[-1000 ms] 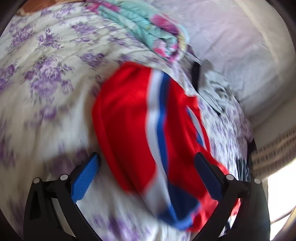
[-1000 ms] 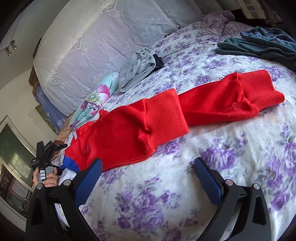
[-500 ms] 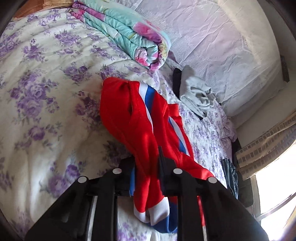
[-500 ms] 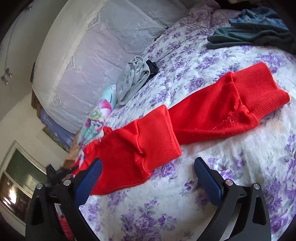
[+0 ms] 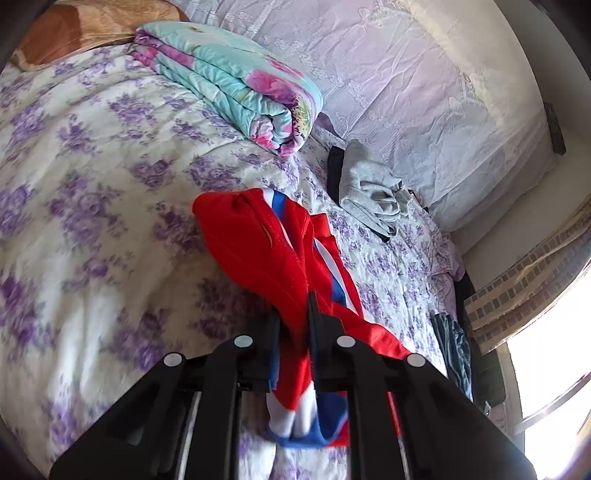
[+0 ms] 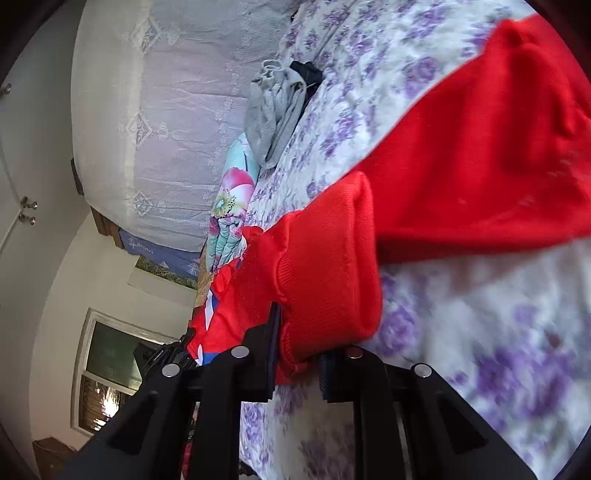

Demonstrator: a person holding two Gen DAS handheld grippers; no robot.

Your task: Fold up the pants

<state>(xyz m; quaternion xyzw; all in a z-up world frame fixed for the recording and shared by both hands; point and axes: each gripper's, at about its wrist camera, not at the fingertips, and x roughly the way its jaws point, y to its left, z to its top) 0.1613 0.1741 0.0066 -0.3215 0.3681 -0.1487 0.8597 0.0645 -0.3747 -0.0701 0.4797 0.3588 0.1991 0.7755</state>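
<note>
Two grippers are in play, and we take each view from its left edge across. In the left wrist view, the purple-flowered bedspread (image 5: 92, 206) fills the left half of the frame, with a brown pillow (image 5: 74, 29) in the upper left corner. Right of that lies a rolled turquoise floral quilt (image 5: 236, 85), and below it, at centre, the red track pants (image 5: 258, 251) with white and blue side stripes run down into the left gripper (image 5: 293, 328). Its jaws have just been closing and are now clamped on a bunched fold of the red fabric, the blue and white waistband end hanging beneath the fingers. Further right we see folded grey clothing (image 5: 369, 192) by the pale headboard cover (image 5: 424, 92) (a dark item lies under the grey pile).

In the right wrist view, a window (image 6: 107, 373) sits at lower left. At lower centre the right gripper (image 6: 299, 350) has just been closing its jaws; they pinch the ribbed cuff (image 6: 328, 280) of one red leg, the left pad pressed against the knit. To the right, the other leg stretches toward the upper right across the bedspread.
</note>
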